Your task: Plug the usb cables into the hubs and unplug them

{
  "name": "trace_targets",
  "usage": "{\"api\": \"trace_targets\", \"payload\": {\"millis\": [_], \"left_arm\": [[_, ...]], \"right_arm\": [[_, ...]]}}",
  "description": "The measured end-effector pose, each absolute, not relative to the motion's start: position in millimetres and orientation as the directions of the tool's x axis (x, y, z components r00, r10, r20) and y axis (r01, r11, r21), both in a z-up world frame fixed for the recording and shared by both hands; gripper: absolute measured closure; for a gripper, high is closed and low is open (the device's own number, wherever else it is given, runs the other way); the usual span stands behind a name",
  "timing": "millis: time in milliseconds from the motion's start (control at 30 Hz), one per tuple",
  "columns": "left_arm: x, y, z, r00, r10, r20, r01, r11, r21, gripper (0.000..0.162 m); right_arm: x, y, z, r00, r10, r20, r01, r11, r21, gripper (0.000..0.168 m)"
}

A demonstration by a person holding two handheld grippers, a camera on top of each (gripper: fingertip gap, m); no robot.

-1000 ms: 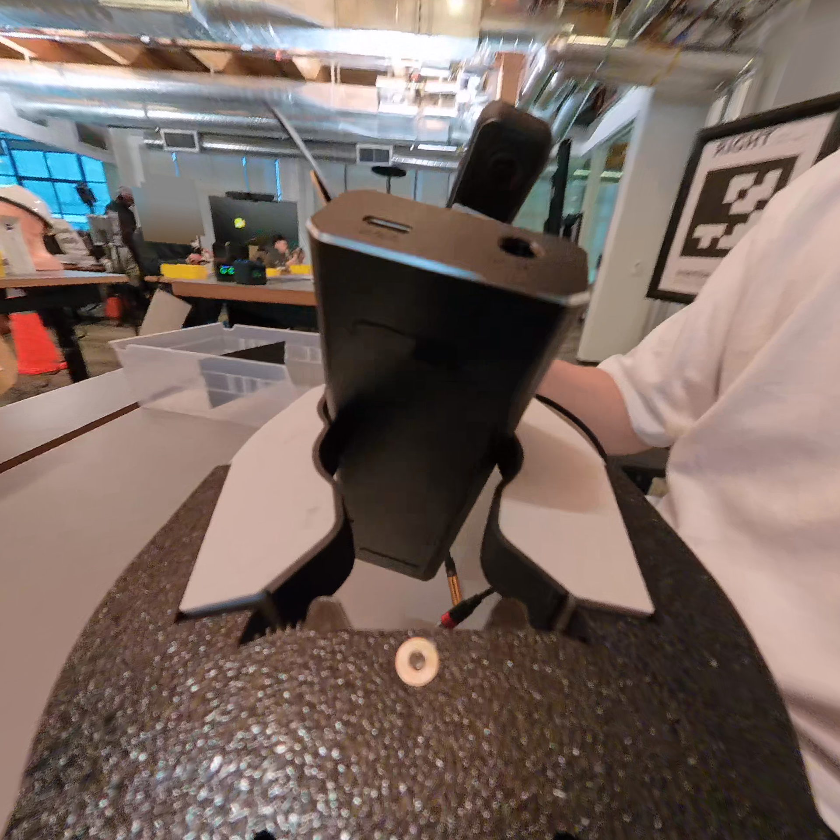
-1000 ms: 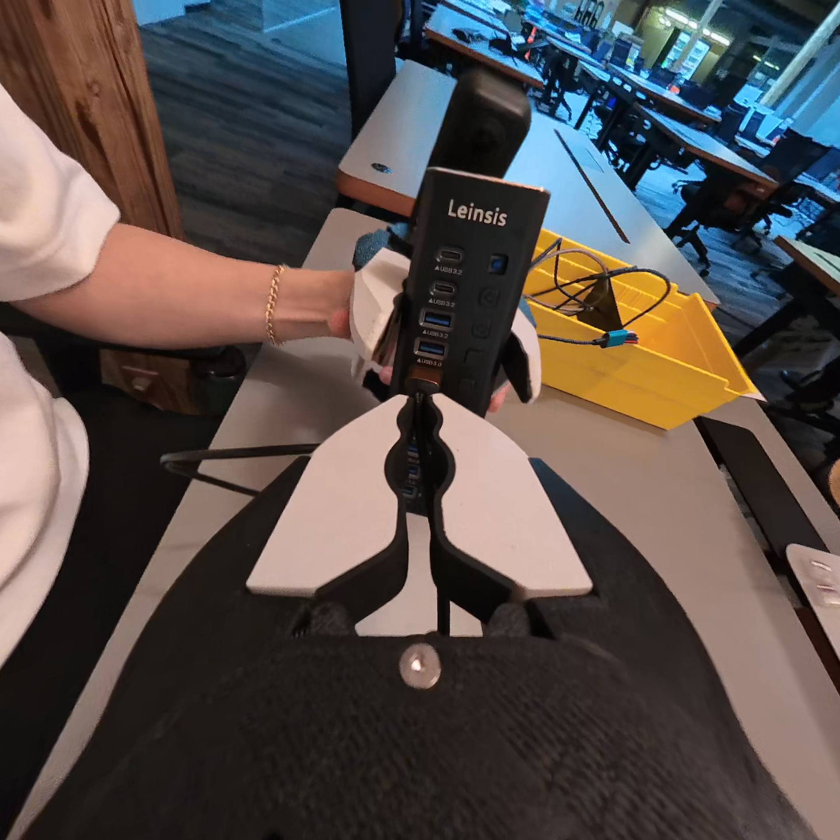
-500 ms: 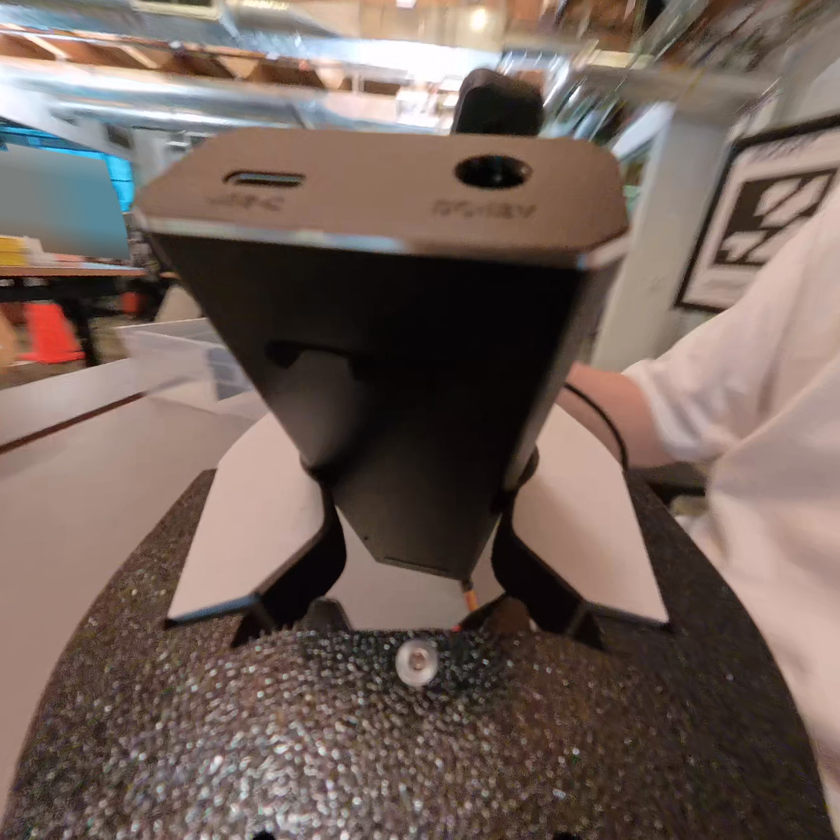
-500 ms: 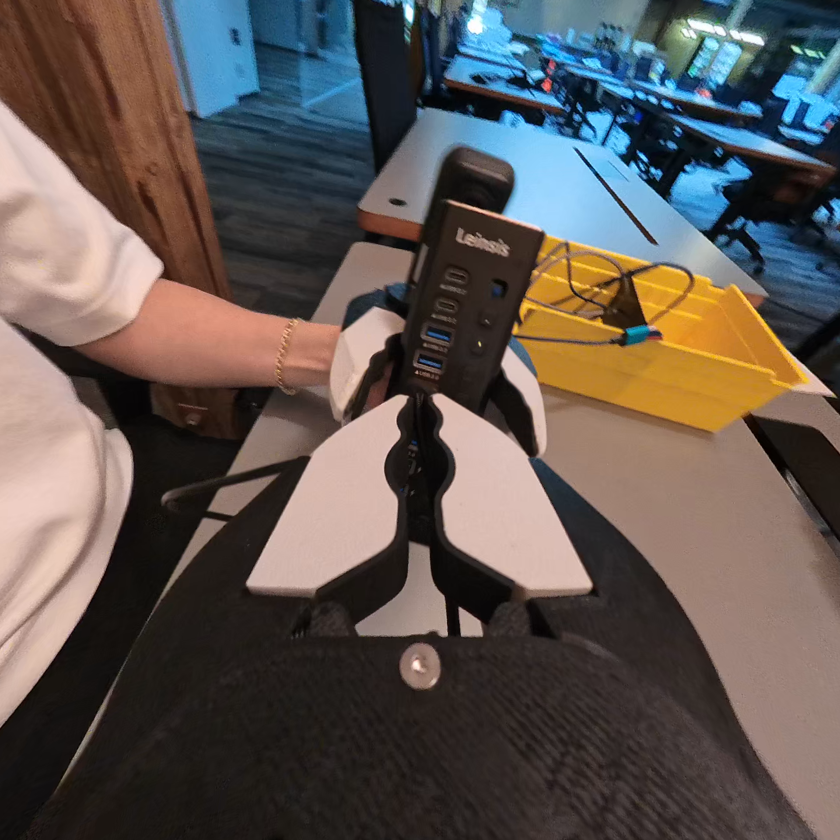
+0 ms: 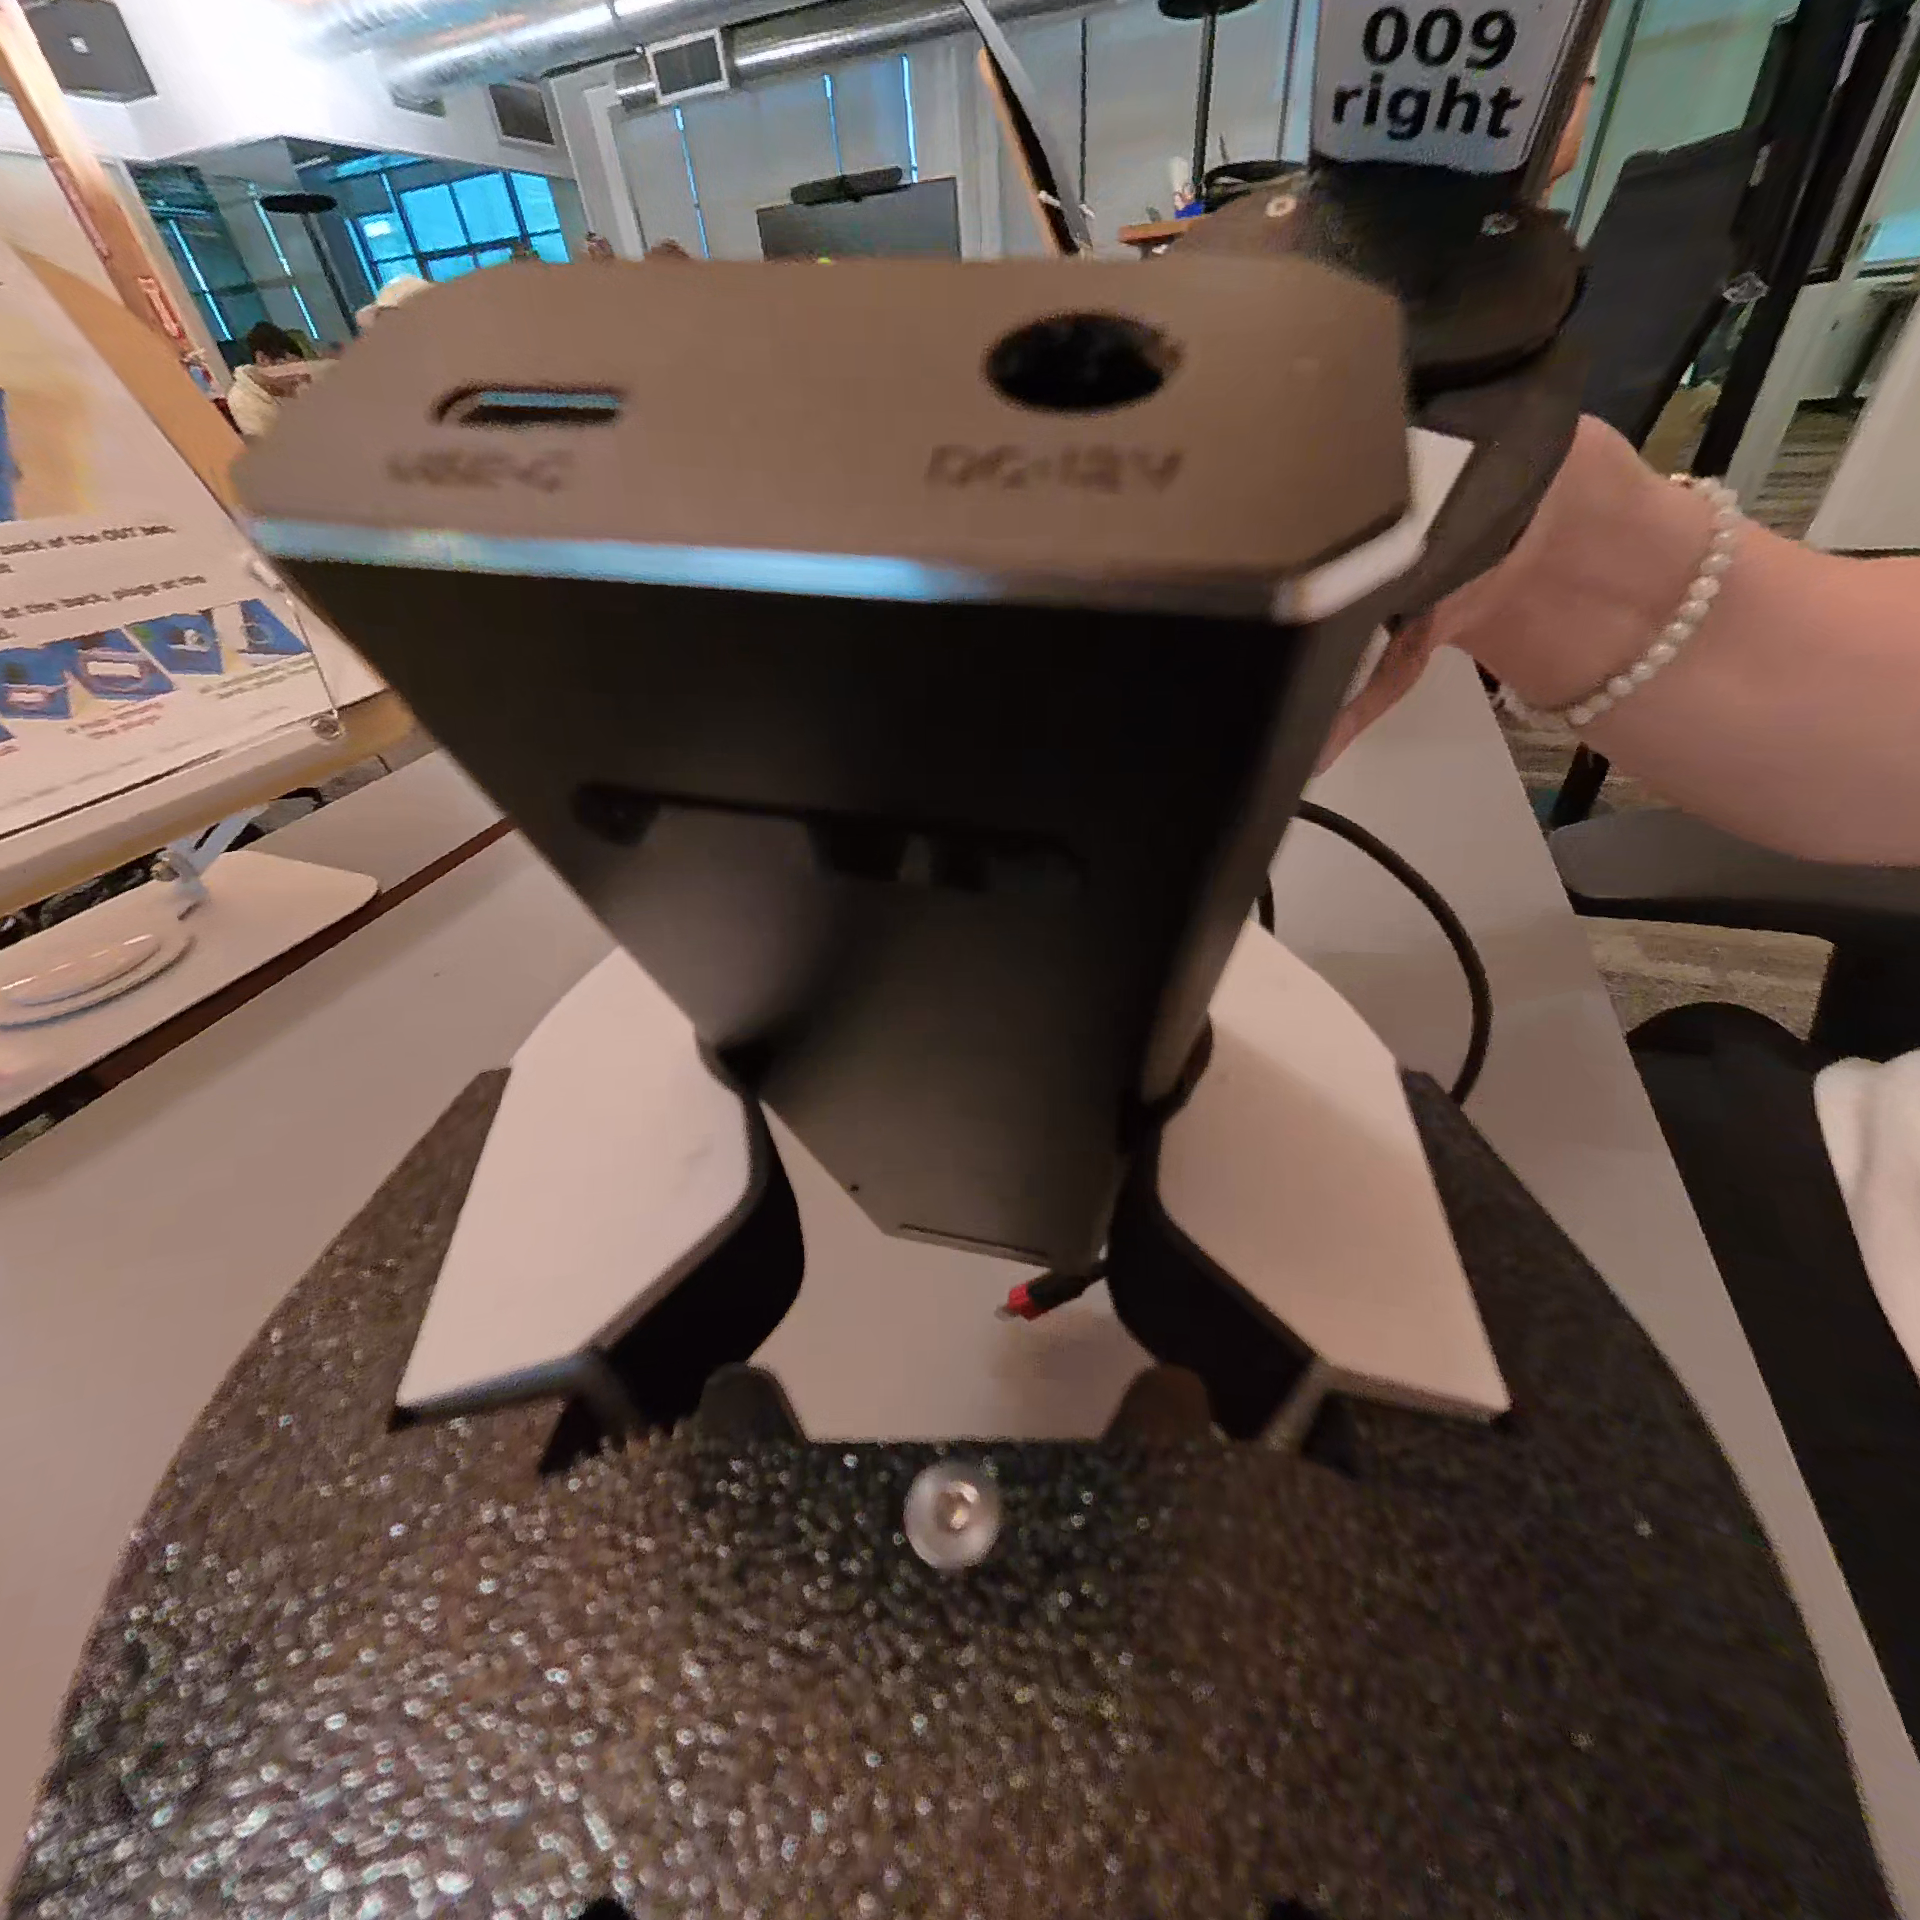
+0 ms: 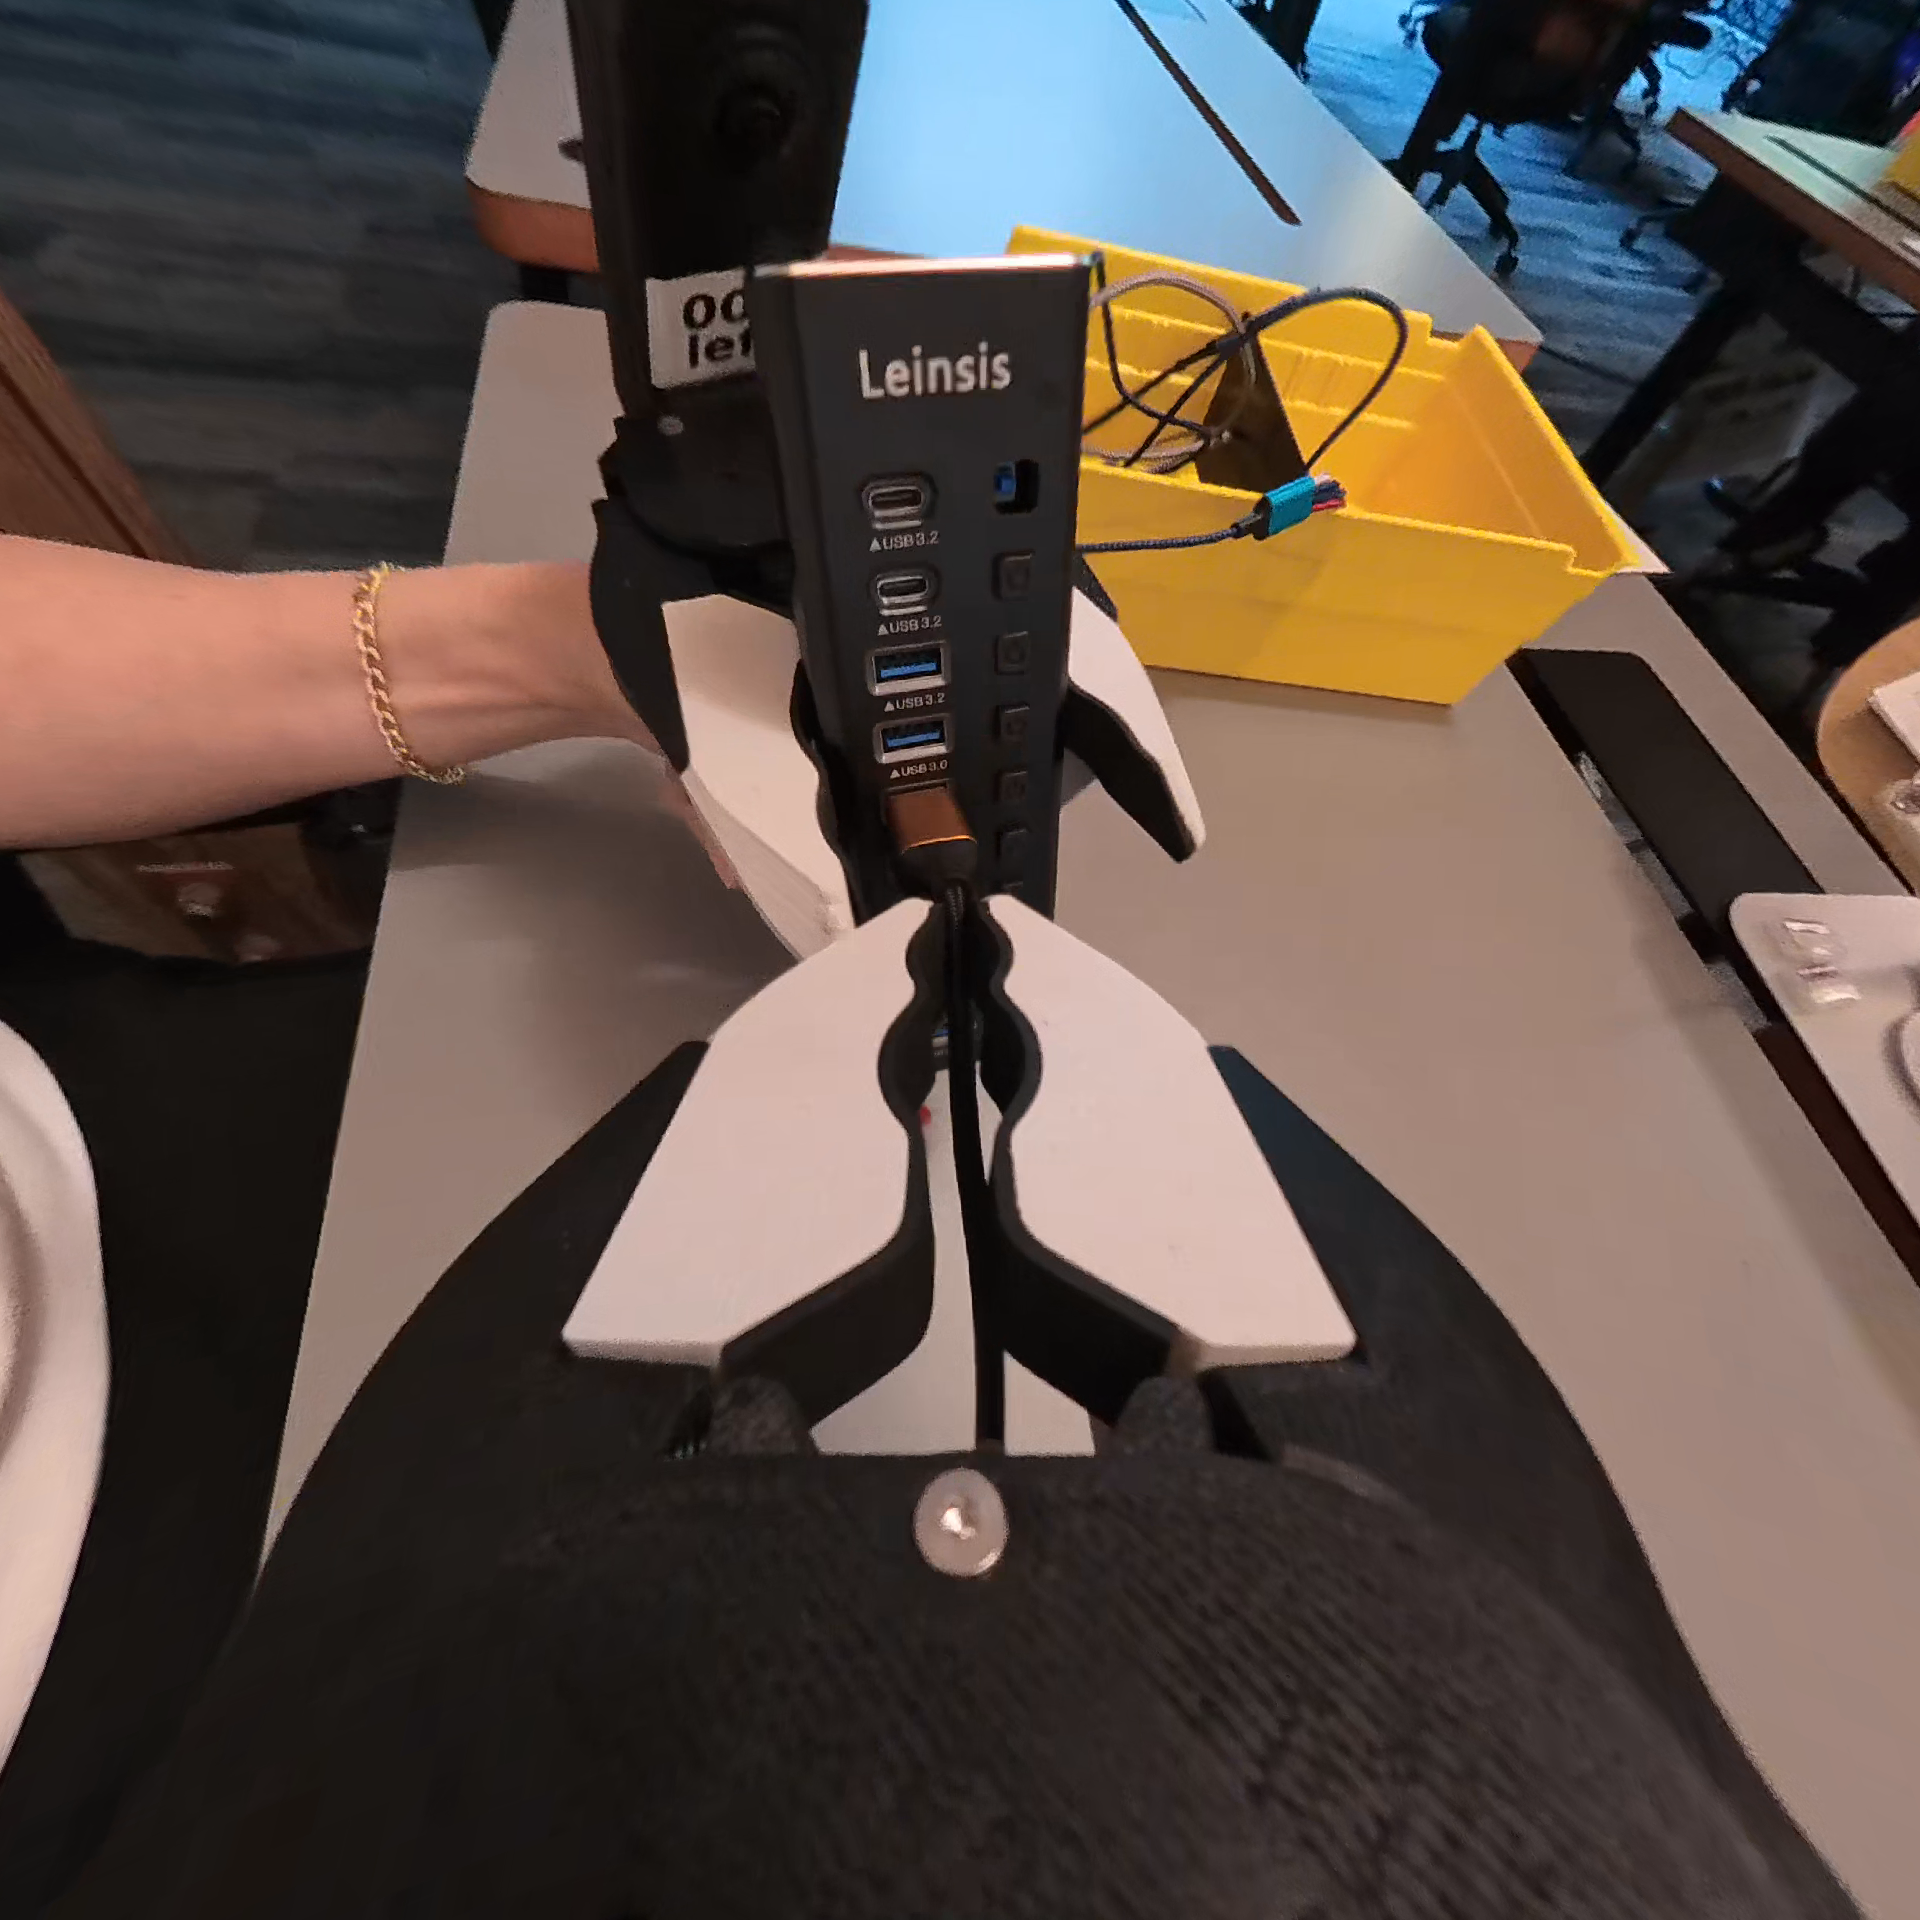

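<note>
My left gripper (image 5: 961, 1060) is shut on the lower part of a black USB hub (image 5: 883, 727) and holds it upright above the table, its back towards the camera. In the right wrist view the hub's port side (image 6: 935, 416) faces me. A copper-shelled USB plug (image 6: 928, 821) sits in one of its lower ports. My right gripper (image 6: 956, 914) is shut on the black cable (image 6: 971, 1195) just behind that plug. The left gripper's fingers (image 6: 1127, 717) flank the hub there. The right gripper's body (image 5: 1496, 312) shows behind the hub's top right corner.
A yellow bin (image 6: 1351, 613) with several loose cables stands on the grey table (image 6: 1351, 987) behind the hub. A slack black cable loop (image 5: 1455, 935) hangs to the right. A sign on a white stand (image 5: 156, 644) is at the left. A person's forearms hold both grippers. My two grippers' fingertips are within a few centimetres of each other.
The hub has swung closer to the left camera and both views have turned. The plug now shows beyond my right fingertips, which grip the cable behind it.
</note>
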State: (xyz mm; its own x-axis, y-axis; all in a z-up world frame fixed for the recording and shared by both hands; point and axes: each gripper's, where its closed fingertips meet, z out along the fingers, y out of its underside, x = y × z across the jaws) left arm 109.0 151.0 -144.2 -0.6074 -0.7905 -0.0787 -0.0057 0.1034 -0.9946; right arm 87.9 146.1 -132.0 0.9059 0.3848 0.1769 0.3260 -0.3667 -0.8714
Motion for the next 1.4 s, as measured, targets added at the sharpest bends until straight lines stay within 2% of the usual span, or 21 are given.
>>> {"api": "trace_targets", "payload": {"millis": [167, 300, 400, 500, 733, 767, 800, 833, 867, 900, 967, 1033, 1100, 1167, 1267, 1400], "left_arm": [[110.5, 147.0, -142.4, -0.593, -0.795, -0.129, -0.004, 0.163, -0.987, 0.088], [109.2, 143.2, -140.7, -0.597, -0.786, -0.159, 0.018, 0.185, -0.983, 0.088], [111.7, 144.3, -135.9, -0.572, -0.803, -0.166, 0.011, 0.195, -0.981, 0.088], [107.8, 140.5, -137.3, -0.601, -0.781, -0.170, 0.023, 0.196, -0.980, 0.088], [108.2, 135.8, -133.5, -0.601, -0.776, -0.191, 0.037, 0.211, -0.977, 0.089], [109.6, 146.5, -135.4, -0.561, -0.805, -0.194, 0.013, 0.226, -0.974, 0.089], [108.5, 169.3, -139.8, -0.501, -0.844, -0.190, -0.021, 0.231, -0.973, 0.089], [103.4, 194.2, -139.2, -0.455, -0.880, -0.135, -0.032, 0.167, -0.985, 0.089], [97.2, 213.4, -130.3, -0.427, -0.903, -0.050, -0.009, 0.060, -0.998, 0.089], [92.9, 226.1, -117.7, -0.401, -0.916, -0.003, 0.033, -0.011, -0.999, 0.089], [88.7, 234.4, -101.6, -0.358, -0.933, -0.033, 0.067, 0.010, -0.998, 0.089], [83.2, 233.1, -94.3, -0.342, -0.935, -0.097, 0.076, 0.075, -0.994, 0.089], [78.4, 237.6, -88.3, -0.317, -0.943, -0.100, 0.079, 0.079, -0.994, 0.089], [73.5, 241.1, -84.6, -0.314, -0.944, -0.102, 0.089, 0.078, -0.993, 0.089], [70.3, 246.1, -85.5, -0.307, -0.946, -0.099, 0.083, 0.077, -0.994, 0.089], [70.0, 248.0, -86.6, -0.309, -0.947, -0.083, 0.076, 0.063, -0.995, 0.089]], "right_arm": [[90.6, 139.7, -129.8, 0.910, 0.376, 0.177, 0.332, -0.401, -0.854, 0.164], [88.6, 134.8, -128.6, 0.883, 0.380, 0.274, 0.432, -0.432, -0.792, 0.164], [91.8, 134.6, -124.3, 0.898, 0.399, 0.187, 0.364, -0.432, -0.825, 0.164], [86.8, 130.4, -125.3, 0.867, 0.418, 0.271, 0.457, -0.454, -0.765, 0.164], [88.9, 124.1, -120.1, 0.853, 0.436, 0.288, 0.492, -0.483, -0.724, 0.164], [111.6, 121.4, -118.2, 0.871, 0.378, 0.312, 0.479, -0.520, -0.707, 0.164], [164.5, 111.2, -108.9, 0.882, 0.218, 0.419, 0.461, -0.586, -0.666, 0.164], [190.2, 97.6, -92.2, 0.923, 0.142, 0.357, 0.373, -0.558, -0.741, 0.164], [182.3, 88.5, -67.9, 0.965, 0.194, 0.175, 0.245, -0.437, -0.865, 0.164], [184.6, 81.3, -48.9, 0.972, 0.193, 0.132, 0.197, -0.369, -0.908, 0.165], [209.2, 68.5, -37.6, 0.931, 0.104, 0.349, 0.360, -0.404, -0.841, 0.164], [229.5, 58.6, -11.3, 0.909, -0.009, 0.417, 0.383, -0.378, -0.843, 0.164], [258.3, 44.2, 23.8, 0.875, -0.138, 0.464, 0.409, -0.301, -0.862, 0.164], [302.2, 23.5, 45.1, 0.818, -0.273, 0.506, 0.426, -0.304, -0.852, 0.164], [370.1, -8.7, 39.7, 0.752, -0.382, 0.536, 0.403, -0.377, -0.834, 0.164], [421.6, -30.4, -3.4, 0.788, -0.378, 0.486, 0.372, -0.335, -0.865, 0.164]]}}
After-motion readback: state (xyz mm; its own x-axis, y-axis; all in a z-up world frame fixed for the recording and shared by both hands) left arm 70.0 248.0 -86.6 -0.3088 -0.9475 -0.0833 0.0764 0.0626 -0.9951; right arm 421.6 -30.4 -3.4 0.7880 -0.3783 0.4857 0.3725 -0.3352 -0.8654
